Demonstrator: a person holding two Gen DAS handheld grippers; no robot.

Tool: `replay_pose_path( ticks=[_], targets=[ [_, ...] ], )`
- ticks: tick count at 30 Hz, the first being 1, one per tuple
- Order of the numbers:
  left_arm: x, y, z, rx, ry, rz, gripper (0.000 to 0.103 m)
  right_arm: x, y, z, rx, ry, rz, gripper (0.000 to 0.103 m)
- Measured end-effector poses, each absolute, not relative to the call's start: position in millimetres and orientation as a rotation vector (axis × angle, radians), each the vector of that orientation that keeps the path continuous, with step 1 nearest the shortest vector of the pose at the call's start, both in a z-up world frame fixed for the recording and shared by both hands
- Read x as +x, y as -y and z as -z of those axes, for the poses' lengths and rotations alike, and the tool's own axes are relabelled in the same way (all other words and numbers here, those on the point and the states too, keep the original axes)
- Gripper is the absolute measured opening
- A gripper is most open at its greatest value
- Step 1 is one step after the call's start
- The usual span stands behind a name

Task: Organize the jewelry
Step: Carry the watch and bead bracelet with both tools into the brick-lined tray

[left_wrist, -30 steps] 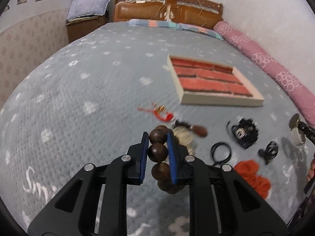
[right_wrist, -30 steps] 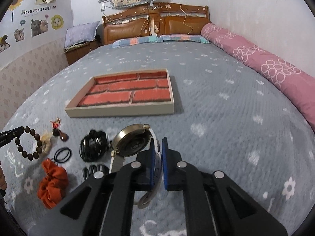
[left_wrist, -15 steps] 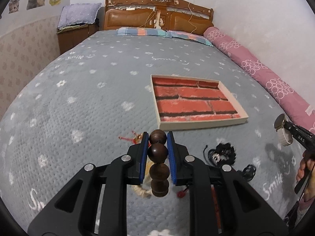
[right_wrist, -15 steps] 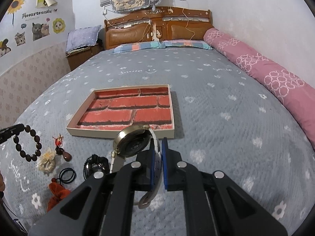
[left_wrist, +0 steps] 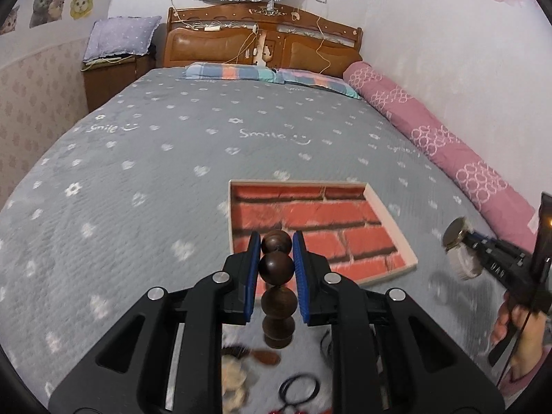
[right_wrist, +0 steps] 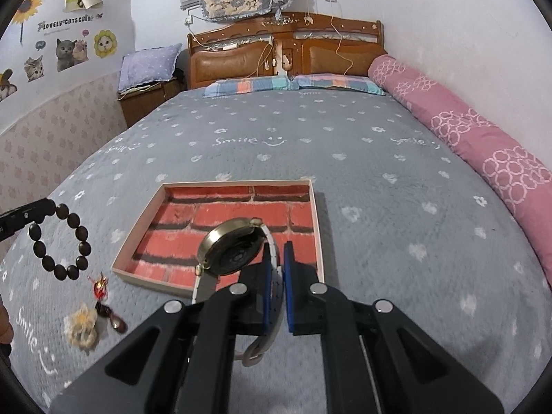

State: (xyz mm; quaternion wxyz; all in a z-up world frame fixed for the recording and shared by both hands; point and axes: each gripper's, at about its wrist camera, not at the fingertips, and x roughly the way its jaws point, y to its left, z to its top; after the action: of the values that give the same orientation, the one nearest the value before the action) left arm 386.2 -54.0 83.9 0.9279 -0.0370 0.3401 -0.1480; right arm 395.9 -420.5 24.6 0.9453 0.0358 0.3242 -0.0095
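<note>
Bedspread (right_wrist: 345,158): "Smile" with a smiley face, stitched in white, repeated across it
Wall sticker (right_wrist: 65,22): "LOVELY CATS CUTE", above the cartoon cat stickers

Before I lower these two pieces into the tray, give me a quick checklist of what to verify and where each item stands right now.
1. Left claw shut on the bead bracelet: ok, a bead sits between the pads.
2. Right claw shut on the watch by its white strap: ok.
3. Tray free of other items: ok, its brick-patterned floor shows bare.
4. Bracelet hanging clear of the bedspread: ok in the right wrist view.
5. Claws positioned over the tray: cannot tell; both look short of its near rim.
6. Strap grip secure: cannot tell.
</note>
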Motion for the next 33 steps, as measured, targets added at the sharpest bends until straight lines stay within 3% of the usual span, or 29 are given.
replay_pose_path(
  ticks=[7, 15, 33],
  targets=[
    [455, 78, -54, -0.129, -0.754, 0.319, 0.018, 459, 426, 5, 0.080, -0.717, 0.032, 0.007],
    [519, 102, 17, -0.119, -0.842, 0.303, 0.018, 526, 446, 64, 0.129, -0.796, 0.051, 0.007],
    [542, 113, 64, 0.016, -0.873, 0.240, 0.018, 556, 442, 108, 0.090, -0.857, 0.060, 0.007]
  ],
)
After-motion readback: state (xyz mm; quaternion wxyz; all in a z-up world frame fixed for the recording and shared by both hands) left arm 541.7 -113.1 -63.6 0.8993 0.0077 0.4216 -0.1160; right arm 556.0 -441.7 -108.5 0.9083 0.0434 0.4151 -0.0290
